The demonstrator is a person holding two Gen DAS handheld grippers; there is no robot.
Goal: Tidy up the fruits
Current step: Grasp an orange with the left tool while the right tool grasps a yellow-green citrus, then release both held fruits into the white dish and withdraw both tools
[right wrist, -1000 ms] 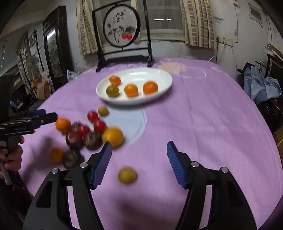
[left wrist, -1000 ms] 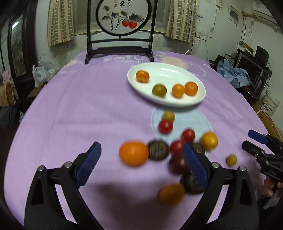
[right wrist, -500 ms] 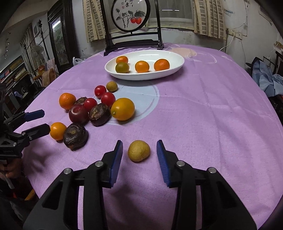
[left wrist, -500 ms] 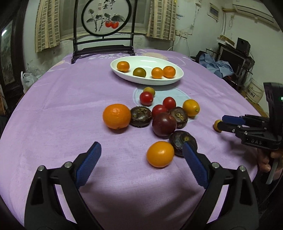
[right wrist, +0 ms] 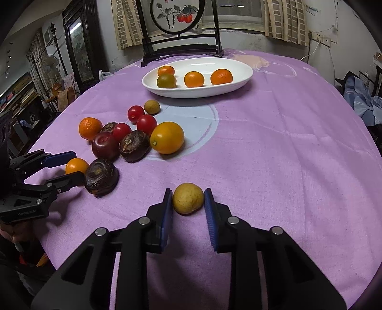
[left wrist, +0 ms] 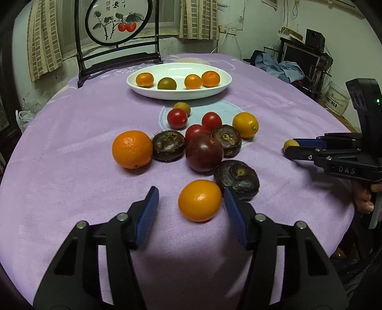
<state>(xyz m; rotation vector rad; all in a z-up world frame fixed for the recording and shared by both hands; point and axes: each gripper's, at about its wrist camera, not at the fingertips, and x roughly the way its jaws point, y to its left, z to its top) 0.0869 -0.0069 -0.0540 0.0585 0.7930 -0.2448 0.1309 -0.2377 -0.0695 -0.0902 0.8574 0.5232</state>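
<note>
A white oval plate (left wrist: 222,88) (right wrist: 241,69) at the far side of the purple table holds several small citrus fruits. A cluster of loose fruit lies in front of it: red tomatoes (left wrist: 177,118), dark water chestnuts (left wrist: 236,179), a plum (left wrist: 204,152), an orange (left wrist: 132,149). My left gripper (left wrist: 191,201) is open around a small orange fruit (left wrist: 200,200) on the cloth, pads not touching it. My right gripper (right wrist: 188,199) has closed on a small yellow-brown fruit (right wrist: 188,198), both pads against its sides; it rests on the cloth.
A dark wooden stand with a round painted screen (left wrist: 117,21) stands behind the plate. A larger yellow-orange fruit (right wrist: 167,140) lies near the pale blue circle on the cloth. Furniture and clutter surround the table.
Both grippers moved forward and narrowed. The left now brackets the small orange fruit. The right closed from a loose gap onto the yellow-brown fruit.
</note>
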